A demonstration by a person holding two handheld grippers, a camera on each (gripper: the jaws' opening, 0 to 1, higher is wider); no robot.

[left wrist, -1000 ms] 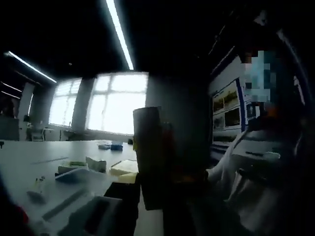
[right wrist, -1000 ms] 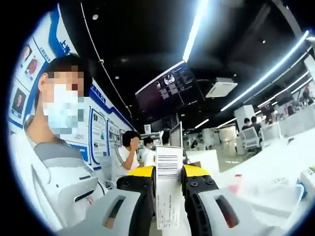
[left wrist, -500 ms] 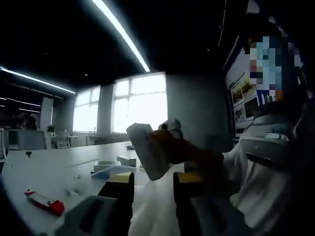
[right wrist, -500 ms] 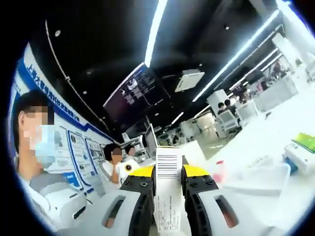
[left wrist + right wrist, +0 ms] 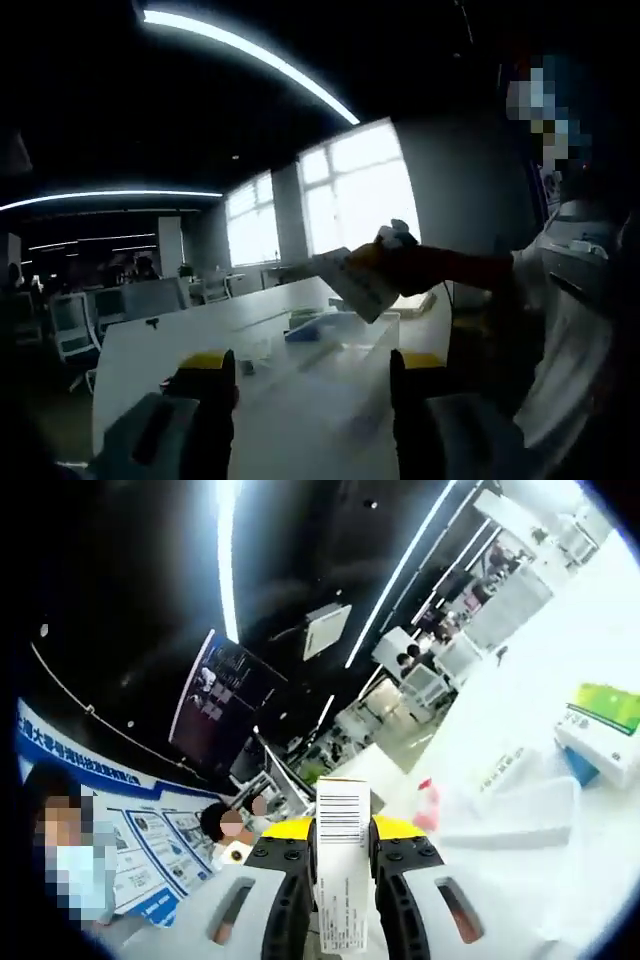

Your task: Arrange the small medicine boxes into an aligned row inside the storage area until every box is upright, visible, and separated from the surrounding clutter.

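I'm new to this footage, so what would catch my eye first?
In the right gripper view, the right gripper clamps a white medicine box with a barcode, dead centre. In the left gripper view that same box hangs above the white table, while the left gripper stands open and empty at the bottom.

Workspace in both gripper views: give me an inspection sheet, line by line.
Surface: white table, long.
Job's things: barcoded medicine box clamped upright in the right gripper; green-topped box lying on the table.
Clutter: flat white tray, small pink item.
Grippers: left gripper open, nothing between its jaws; right gripper shut on the box.
Cables: nothing seen.
Surroundings: office, ceiling light strips, windows, wall posters, people.
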